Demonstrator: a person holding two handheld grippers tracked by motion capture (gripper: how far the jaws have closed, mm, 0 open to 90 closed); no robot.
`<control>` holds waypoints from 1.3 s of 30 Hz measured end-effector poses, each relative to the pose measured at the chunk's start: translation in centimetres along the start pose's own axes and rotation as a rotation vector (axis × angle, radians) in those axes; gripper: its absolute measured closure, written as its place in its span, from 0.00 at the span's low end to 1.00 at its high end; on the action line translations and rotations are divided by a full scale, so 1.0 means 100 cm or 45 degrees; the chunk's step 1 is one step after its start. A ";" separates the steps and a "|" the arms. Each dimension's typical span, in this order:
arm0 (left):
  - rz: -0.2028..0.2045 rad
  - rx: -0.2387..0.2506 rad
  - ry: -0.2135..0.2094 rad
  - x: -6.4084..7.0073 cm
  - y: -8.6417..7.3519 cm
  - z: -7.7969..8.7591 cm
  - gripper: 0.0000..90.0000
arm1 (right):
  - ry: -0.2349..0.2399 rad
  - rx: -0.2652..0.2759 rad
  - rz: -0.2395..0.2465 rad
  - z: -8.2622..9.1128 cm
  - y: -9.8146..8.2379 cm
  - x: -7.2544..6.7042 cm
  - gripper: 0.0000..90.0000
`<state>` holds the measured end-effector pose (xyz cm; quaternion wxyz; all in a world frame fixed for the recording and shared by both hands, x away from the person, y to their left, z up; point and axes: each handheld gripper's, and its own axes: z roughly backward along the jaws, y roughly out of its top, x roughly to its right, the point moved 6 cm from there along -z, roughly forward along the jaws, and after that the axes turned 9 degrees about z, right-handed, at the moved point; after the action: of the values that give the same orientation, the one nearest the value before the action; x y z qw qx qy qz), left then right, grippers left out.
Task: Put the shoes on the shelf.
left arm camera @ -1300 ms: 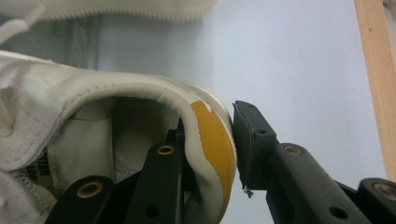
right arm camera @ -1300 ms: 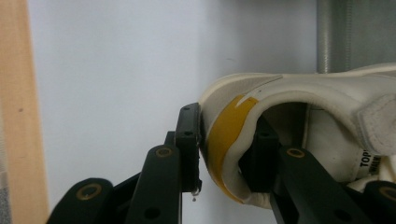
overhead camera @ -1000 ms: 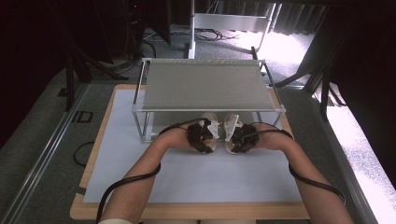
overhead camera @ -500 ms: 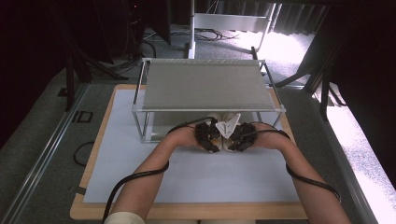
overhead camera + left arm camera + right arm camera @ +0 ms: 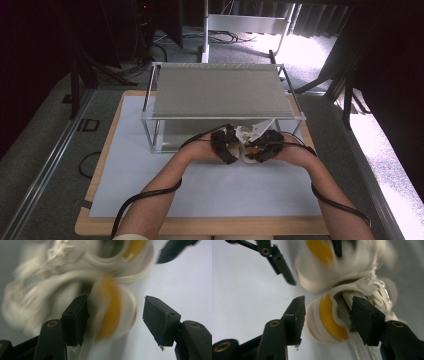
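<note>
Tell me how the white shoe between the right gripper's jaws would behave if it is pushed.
The white shoe looks light, so it would probably slide on the smooth white sheet. Its padded heel seems soft and may dent. The loose laces look floppy and could snag.

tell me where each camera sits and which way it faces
High view: fixed above the person's side, looking forward and down on the white-covered table and grey metal rack; both forearms and hands enter from the bottom.
Left gripper view: rides the left gripper, looking along its black jaws, which have just been opening, at a blurred white shoe with yellow heel lining.
Right gripper view: rides the right gripper, jaws likewise just opening around another such shoe.
Shared: both gripper views show both shoes.
</note>
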<state>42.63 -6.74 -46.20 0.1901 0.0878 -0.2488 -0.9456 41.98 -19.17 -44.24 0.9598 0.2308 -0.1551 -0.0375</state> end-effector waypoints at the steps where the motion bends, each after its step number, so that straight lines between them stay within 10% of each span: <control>1: 0.020 0.013 0.010 0.000 0.001 0.002 0.39 | -0.028 0.007 -0.016 0.002 -0.001 0.000 0.48; 15: 0.263 0.026 0.195 0.010 -0.014 0.020 0.34 | -0.212 0.058 -0.216 0.018 -0.039 -0.020 0.61; 22: 0.389 0.066 0.183 0.012 -0.023 0.015 0.34 | -0.261 0.125 -0.344 0.012 -0.043 -0.029 0.70; 39: 0.496 0.145 0.264 -0.005 -0.025 0.003 0.32 | -0.391 0.165 -0.509 -0.015 -0.031 -0.021 0.64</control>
<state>42.27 -4.38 -47.21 0.3886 0.1455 -0.2930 -0.8614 40.49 -20.98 -47.53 0.8817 0.3096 -0.2525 -0.2509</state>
